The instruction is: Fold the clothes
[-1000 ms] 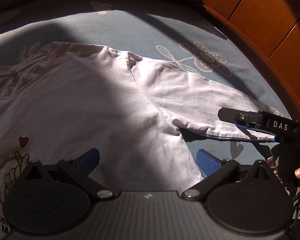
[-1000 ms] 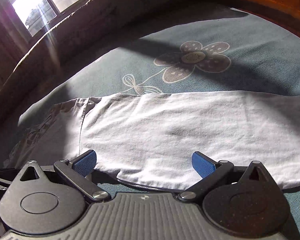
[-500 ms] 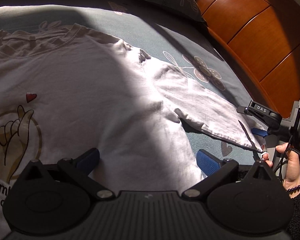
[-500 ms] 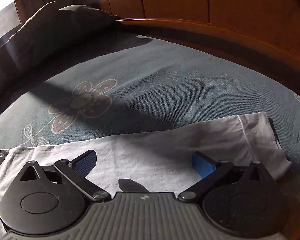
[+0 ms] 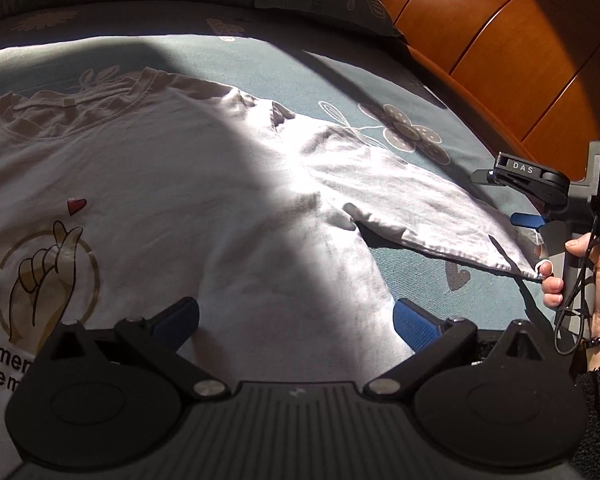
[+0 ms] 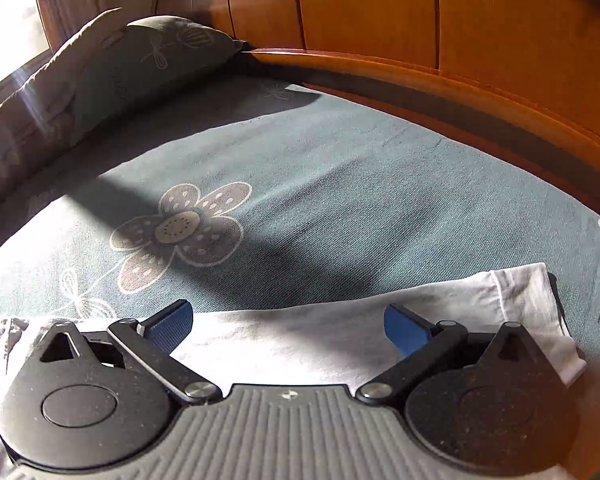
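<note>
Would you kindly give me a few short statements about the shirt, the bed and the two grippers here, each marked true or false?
1. The white T-shirt lies spread on the bedsheet. True.
2. The left gripper is clamped on the sleeve. False: its jaws stand open above the shirt body.
3. The right gripper is open over the sleeve. True.
4. The shirt print shows a blue star. False: it shows a hand drawing and a red heart.
5. A pillow lies by the wooden headboard. True.

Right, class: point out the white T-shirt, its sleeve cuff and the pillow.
white T-shirt [image 5: 180, 208], left wrist view, on the chest.
sleeve cuff [image 6: 540, 304], right wrist view, on the hemmed end.
pillow [image 6: 148, 64], right wrist view, on its patterned face.
</note>
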Demonstrator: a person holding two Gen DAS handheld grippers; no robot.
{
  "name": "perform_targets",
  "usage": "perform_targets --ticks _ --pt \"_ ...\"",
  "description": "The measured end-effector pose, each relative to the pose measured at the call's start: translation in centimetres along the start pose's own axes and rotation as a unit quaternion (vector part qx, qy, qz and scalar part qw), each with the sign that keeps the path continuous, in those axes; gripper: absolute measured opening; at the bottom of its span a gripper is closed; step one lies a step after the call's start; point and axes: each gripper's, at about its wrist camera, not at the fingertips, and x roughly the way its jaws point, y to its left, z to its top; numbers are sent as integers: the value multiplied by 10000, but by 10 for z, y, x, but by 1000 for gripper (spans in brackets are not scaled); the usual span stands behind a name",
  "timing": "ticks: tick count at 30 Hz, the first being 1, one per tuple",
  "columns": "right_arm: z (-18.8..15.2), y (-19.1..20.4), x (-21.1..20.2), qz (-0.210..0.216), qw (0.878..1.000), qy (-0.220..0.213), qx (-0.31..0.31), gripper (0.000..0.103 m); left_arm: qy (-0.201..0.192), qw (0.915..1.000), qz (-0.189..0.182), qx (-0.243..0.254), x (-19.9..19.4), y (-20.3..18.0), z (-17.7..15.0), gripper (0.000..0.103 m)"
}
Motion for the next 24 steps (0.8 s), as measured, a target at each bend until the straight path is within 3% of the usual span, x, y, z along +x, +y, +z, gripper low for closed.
perform_targets --ticks 2,4,7,11,16,19,21,24 --pt "-5 12 7 -102 9995 181 -246 103 57 10000 22 67 -3 -2 -6 102" --pt "-7 9 20 -607 9969 293 -396 103 137 9998 79 118 -5 -1 -11 102" --pt "-2 -8 25 -937 9953 186 -168 103 53 9991 206 365 -17 -4 -17 102" --pt "-2 0 7 -44 9998 140 94 103 -31 9978 356 560 -32 -3 -22 102" --pt "-20 74 -1 686 9910 248 -1123 103 152 9983 404 386 -36 8 -35 102" --pt "-32 108 1 760 9816 396 -1705 103 480 9969 434 458 -33 10 -52 102" --pt "-38 122 0 648 9763 416 -2023 103 473 9953 466 707 -39 7 -64 102" --pt "-48 139 -25 847 9613 6 -2620 103 461 9934 509 918 -47 4 -75 102"
